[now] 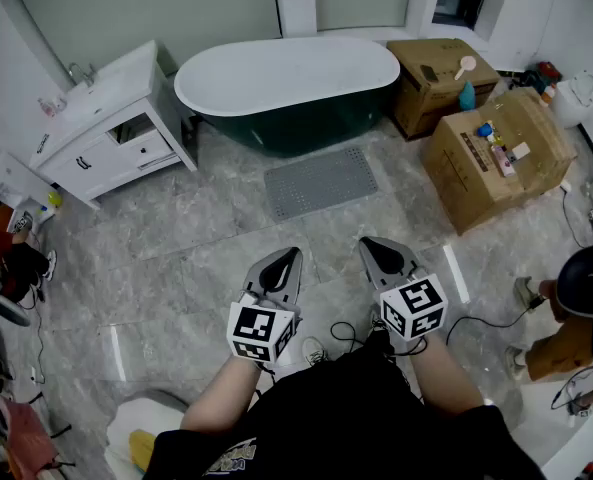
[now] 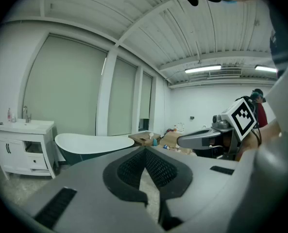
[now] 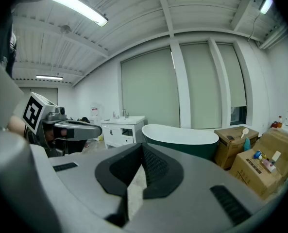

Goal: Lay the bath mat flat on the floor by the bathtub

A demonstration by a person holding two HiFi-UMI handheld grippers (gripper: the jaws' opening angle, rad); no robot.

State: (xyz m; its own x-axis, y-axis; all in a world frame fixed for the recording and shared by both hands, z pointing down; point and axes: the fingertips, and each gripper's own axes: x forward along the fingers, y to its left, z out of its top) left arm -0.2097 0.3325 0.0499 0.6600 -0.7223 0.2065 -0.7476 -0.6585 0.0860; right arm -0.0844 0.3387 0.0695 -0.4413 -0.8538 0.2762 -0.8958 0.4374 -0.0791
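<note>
I can read no text anywhere. The cardboard box (image 1: 496,153) ahead and to the right of my right hand-held gripper (image 1: 368,244) carries dark print on its side, too small to make out. The cubes on it and on my left hand-held gripper (image 1: 290,255) bear only black-and-white square patterns. A wall notice (image 3: 94,111) beyond the left one is illegible.

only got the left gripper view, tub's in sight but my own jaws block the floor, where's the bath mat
Observer: The bath mat lies flat on the floor, just in front of the bathtub.
Operator: is either gripper on it
Observer: No. In the head view the left gripper and right gripper are both short of the mat, on the near side, touching nothing.
</note>
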